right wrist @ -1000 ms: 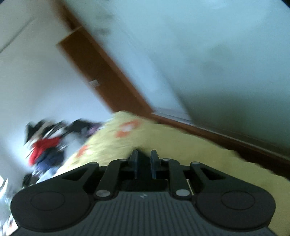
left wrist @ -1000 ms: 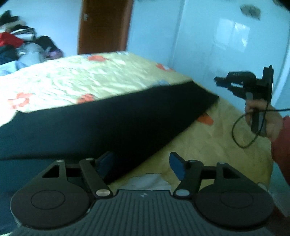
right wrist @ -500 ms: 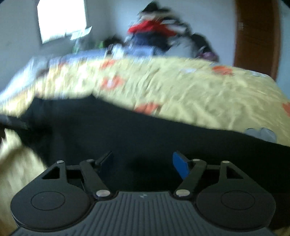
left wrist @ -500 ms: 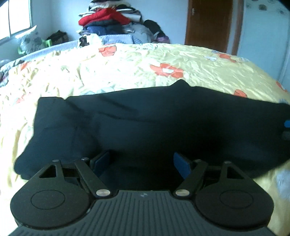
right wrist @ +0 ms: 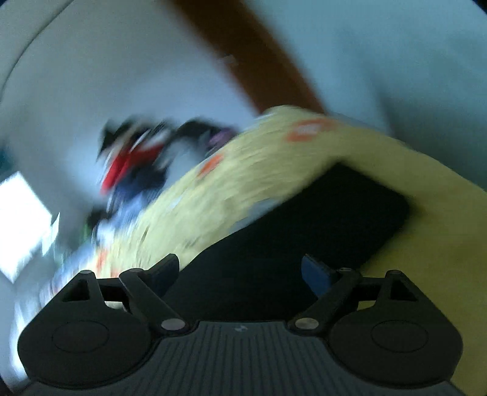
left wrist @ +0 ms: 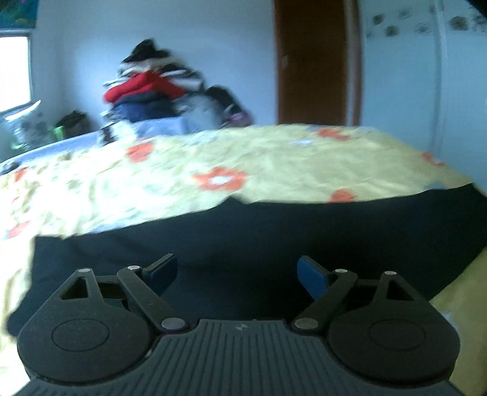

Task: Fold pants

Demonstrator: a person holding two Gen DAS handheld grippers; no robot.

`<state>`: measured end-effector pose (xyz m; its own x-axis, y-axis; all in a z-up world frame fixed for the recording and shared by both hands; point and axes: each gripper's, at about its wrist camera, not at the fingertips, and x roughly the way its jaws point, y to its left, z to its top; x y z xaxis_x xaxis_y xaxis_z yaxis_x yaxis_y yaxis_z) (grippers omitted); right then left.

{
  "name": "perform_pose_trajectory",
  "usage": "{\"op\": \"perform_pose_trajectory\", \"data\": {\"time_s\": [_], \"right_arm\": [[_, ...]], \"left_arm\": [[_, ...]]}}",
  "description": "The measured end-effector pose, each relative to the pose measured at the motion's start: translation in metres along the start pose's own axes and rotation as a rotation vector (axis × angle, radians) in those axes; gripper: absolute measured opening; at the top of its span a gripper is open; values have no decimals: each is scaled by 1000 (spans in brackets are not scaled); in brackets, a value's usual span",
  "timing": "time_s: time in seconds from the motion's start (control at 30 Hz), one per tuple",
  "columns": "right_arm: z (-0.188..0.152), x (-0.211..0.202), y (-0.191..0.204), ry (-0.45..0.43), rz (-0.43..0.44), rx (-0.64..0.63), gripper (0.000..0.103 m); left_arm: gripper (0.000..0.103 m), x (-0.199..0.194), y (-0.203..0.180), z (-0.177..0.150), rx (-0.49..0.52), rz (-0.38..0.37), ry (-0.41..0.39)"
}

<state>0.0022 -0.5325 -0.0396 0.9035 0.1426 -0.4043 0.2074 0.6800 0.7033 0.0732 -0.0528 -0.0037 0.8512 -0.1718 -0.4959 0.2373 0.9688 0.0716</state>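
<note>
The dark pants (left wrist: pixel 258 237) lie as one long band across the bed (left wrist: pixel 213 164), cross folds apparently remaining, while the left hand-held gripper (left wrist: pixel 237 272) and right hand-held gripper (right wrist: pixel 240 271) are both opening wide, empty.

No text, label, brand name or number can be read in either view. The only mark is a small pale emblem on the ribbed grey body of each tool, at the top middle of the housing between the two arm pivots: on the left tool (left wrist: pixel 236 269) in the left wrist view, and on the right tool (right wrist: pixel 239 269) in the right wrist view. In both it is too small and soft to make out as letters. The small dark motifs high on the white wall (left wrist: pixel 395 21) at the right of the left wrist view are blurred patterns, not legible writing. The right wrist view is smeared throughout.
</note>
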Motion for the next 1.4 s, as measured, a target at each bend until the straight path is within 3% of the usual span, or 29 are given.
{"op": "perform_pose_trajectory", "data": {"time_s": [0.1,0.2,0.4,0.47,0.57,0.7,0.73,0.77,0.8,0.87,0.97,1.1,1.23,1.4], "right_arm": [[4,-8,-43,-20,52,216,90],[1,-2,-65,-2,67,313,88],[12,17,-60,-17,45,246,88],[19,26,-54,-34,5,216,88],[23,42,-47,-60,-51,160,88],[24,58,-34,-65,-88,48,85],[24,59,-32,-62,-96,22,58],[24,62,-31,-51,-111,11,21],[23,63,-33,-49,-118,14,13],[21,59,-34,-58,-76,23,7],[20,52,-13,-80,-30,-52,7],[17,51,26,-66,153,-47,7],[-4,72,87,35,320,-131,7],[-61,120,156,217,459,-235,7]], "left_arm": [[89,7,-25,-6,38,-16,-69],[91,17,-41,-14,56,-16,-83],[95,34,-43,-20,-7,-53,-21],[103,39,-39,-20,-29,-47,12],[103,46,-30,-23,-84,-51,88],[103,48,-31,-24,-71,-43,105],[103,49,-33,-24,-57,-35,111],[103,49,-36,-24,-43,-26,115],[103,49,-37,-24,-33,-19,118],[103,48,-36,-25,-36,-22,116],[102,45,-30,-25,-69,-33,100],[102,34,-15,-27,-161,14,43],[102,19,11,-27,-273,78,-38],[102,5,35,-26,-325,193,-87]]}}
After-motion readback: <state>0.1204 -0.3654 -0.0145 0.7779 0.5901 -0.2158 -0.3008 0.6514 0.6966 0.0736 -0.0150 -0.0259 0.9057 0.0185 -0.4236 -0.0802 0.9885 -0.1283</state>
